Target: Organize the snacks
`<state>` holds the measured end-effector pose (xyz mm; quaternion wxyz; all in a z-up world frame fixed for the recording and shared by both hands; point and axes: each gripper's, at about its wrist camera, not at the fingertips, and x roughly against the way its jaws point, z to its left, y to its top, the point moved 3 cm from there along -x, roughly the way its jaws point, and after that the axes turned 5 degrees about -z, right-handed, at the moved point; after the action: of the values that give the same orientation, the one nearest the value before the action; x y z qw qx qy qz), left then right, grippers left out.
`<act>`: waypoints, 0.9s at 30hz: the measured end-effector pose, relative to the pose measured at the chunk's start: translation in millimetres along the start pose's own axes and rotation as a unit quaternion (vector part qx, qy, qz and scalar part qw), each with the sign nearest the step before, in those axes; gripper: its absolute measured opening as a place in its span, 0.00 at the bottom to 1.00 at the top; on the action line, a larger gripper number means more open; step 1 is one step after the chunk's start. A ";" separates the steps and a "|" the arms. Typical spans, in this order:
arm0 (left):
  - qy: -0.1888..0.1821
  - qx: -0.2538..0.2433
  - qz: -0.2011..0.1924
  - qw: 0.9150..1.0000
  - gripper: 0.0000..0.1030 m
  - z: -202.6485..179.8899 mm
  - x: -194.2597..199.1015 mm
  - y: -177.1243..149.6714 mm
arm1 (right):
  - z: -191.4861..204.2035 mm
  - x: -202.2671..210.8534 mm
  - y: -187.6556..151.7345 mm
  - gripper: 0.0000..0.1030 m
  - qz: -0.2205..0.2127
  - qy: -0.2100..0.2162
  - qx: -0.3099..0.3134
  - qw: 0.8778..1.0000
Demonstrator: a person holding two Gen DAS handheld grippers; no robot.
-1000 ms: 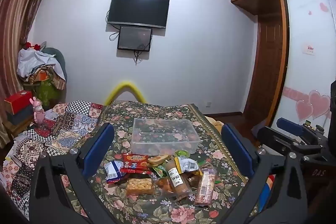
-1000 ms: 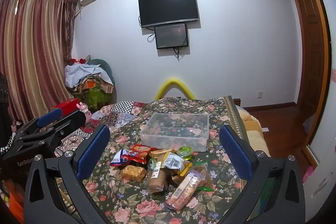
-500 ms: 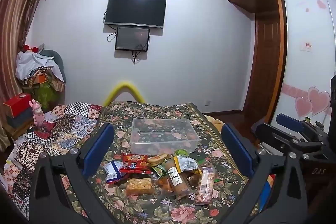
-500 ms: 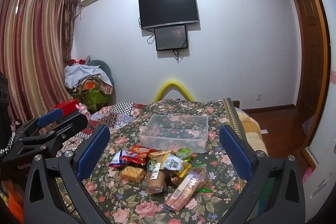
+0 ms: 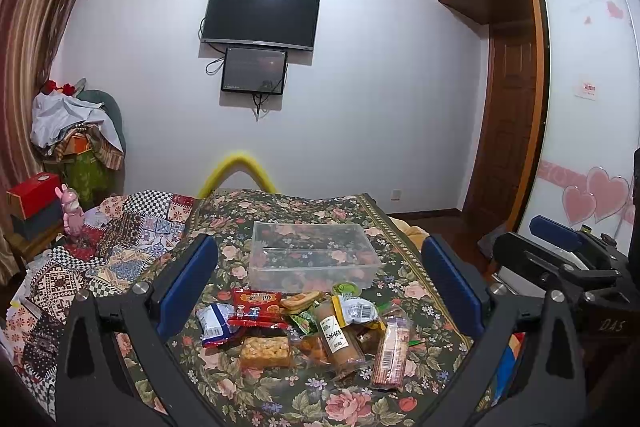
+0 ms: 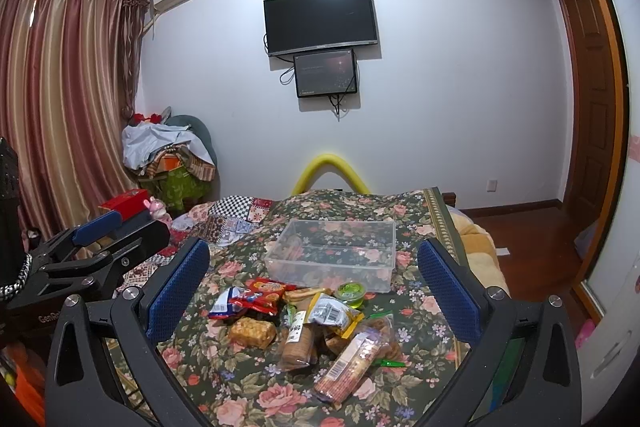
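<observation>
A pile of snack packets lies on the floral cloth: a red packet (image 5: 255,309), a blue-white packet (image 5: 214,323), an orange puffed bar (image 5: 265,351), a brown cracker roll (image 5: 338,341) and a long biscuit pack (image 5: 391,351). An empty clear plastic box (image 5: 314,259) stands just behind them. The pile also shows in the right wrist view, with the red packet (image 6: 262,295), green jelly cup (image 6: 351,291) and box (image 6: 334,251). My left gripper (image 5: 318,291) is open and empty, above and before the pile. My right gripper (image 6: 312,287) is open and empty, likewise back from the pile.
The floral cloth (image 5: 280,399) covers a table or bed; a patchwork quilt (image 5: 120,239) lies left. A yellow foam arch (image 5: 238,173) stands behind. A clothes heap (image 6: 168,155) and red box (image 6: 126,201) are left; a door (image 5: 506,131) is right.
Both grippers have shifted only slightly; the scene has dropped a little lower in both views. Nothing was grasped or moved.
</observation>
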<state>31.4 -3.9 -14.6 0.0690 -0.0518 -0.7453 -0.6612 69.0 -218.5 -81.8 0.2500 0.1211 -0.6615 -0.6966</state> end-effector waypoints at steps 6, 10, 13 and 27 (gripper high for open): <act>-0.001 -0.001 0.000 1.000 1.00 -0.8 -0.7 -0.3 | -1.3 -0.1 -0.1 1.00 0.000 0.000 -0.001 1.000; -0.001 0.000 0.001 1.000 1.00 -0.4 -0.5 0.1 | 0.2 -0.1 2.0 1.00 -0.001 -0.001 0.000 1.000; 0.001 -0.001 0.002 1.000 1.00 -0.9 -2.0 -1.2 | 0.1 -0.3 2.1 1.00 -0.001 -0.001 0.001 1.000; 0.001 0.004 0.004 1.000 1.00 1.9 -1.1 -1.8 | 0.3 0.2 2.4 1.00 -0.001 -0.001 0.000 1.000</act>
<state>32.1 -2.3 -16.8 0.0723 -0.0540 -0.7478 -0.6577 69.1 -218.4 -79.4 0.2485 0.1213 -0.6616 -0.6970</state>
